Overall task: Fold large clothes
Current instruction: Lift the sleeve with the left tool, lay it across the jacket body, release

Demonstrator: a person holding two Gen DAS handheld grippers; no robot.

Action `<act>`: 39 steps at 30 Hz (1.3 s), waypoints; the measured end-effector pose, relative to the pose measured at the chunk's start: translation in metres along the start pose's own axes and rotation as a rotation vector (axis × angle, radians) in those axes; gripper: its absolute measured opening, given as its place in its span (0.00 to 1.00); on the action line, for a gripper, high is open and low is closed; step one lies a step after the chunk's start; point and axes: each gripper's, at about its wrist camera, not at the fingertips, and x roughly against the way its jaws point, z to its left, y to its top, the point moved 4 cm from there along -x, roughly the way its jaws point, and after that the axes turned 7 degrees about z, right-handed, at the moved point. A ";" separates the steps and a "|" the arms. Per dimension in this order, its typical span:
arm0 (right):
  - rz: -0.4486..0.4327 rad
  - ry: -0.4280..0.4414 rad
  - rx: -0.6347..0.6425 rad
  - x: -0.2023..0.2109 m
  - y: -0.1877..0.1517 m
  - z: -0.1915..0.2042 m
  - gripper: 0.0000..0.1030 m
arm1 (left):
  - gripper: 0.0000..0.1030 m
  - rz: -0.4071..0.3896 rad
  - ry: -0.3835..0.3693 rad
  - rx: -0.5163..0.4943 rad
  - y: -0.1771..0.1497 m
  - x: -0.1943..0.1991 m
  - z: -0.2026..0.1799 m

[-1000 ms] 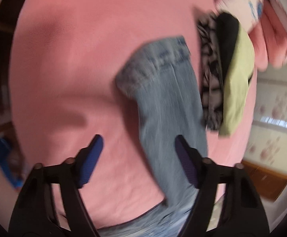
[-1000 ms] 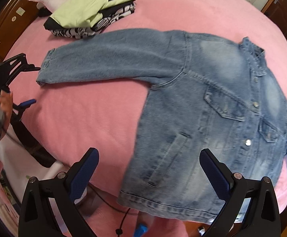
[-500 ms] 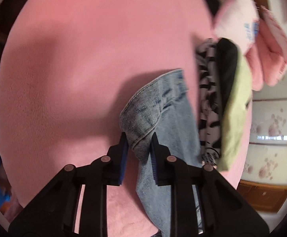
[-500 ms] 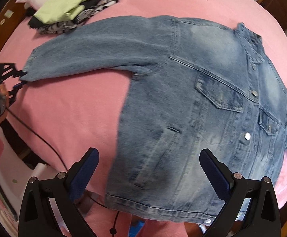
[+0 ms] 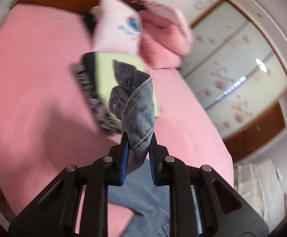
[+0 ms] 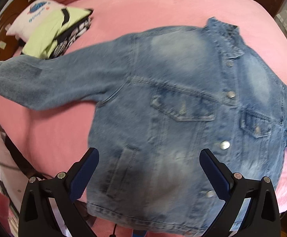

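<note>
Across the pink bed (image 6: pixel 163 2) lies the denim jacket (image 6: pixel 183 102), front up; beside its sleeve sit 2 folded clothes (image 6: pixel 52 33). Left gripper (image 5: pixel 137 150) clamps the cuff (image 5: pixel 139 116), probably to fold it inward; right gripper (image 6: pixel 149 169) hovers over the hem, jaws apart

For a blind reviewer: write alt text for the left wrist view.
The left gripper is shut on the denim jacket's sleeve cuff, lifting it above a pink bed. Behind it lie a stack of folded clothes, a pale pillow and a pink quilt.
</note>
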 end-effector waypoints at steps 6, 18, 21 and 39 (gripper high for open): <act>-0.050 0.019 -0.050 0.022 0.007 -0.075 1.00 | 0.15 0.008 -0.095 -0.186 -0.042 0.010 -0.116; -0.106 0.023 -0.250 0.030 -0.003 -0.204 1.00 | 0.15 0.279 -0.144 -0.577 -0.226 -0.074 -0.291; -0.097 0.028 -0.293 0.019 -0.006 -0.227 1.00 | 0.15 0.352 -0.109 -0.690 -0.292 -0.103 -0.307; -0.028 0.216 -0.458 -0.013 -0.001 -0.263 1.00 | 0.64 0.764 0.012 -0.833 -0.328 -0.143 -0.268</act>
